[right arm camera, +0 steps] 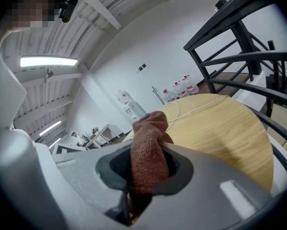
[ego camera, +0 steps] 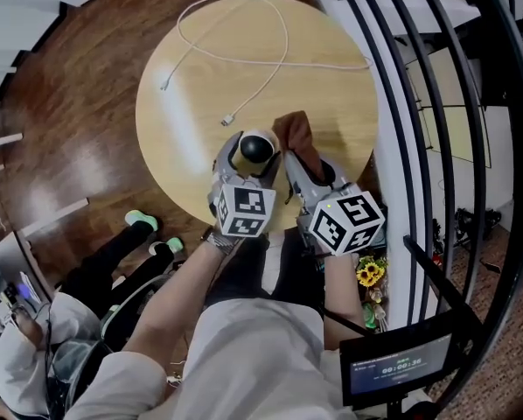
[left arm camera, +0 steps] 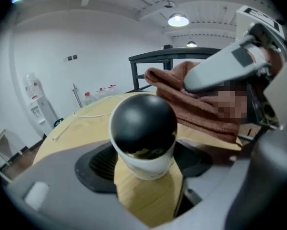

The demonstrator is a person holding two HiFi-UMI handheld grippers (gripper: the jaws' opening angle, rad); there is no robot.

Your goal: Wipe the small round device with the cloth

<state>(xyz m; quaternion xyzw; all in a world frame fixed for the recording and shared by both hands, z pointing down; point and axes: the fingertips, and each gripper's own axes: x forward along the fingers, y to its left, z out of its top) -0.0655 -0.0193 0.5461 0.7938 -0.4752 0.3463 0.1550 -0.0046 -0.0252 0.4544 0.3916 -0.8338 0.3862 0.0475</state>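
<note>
Small round device [ego camera: 257,150], a smooth black dome in a white cup, was over the near edge of the round wooden table [ego camera: 191,103]; it looked hard, light and slippery, best gripped by the white base. The left gripper [left arm camera: 144,153] had its jaws wide and pressed on that base from both sides. The right gripper [right arm camera: 146,169] was clamped on a soft, limp rust-brown cloth [right arm camera: 150,143] just right of the dome.
</note>
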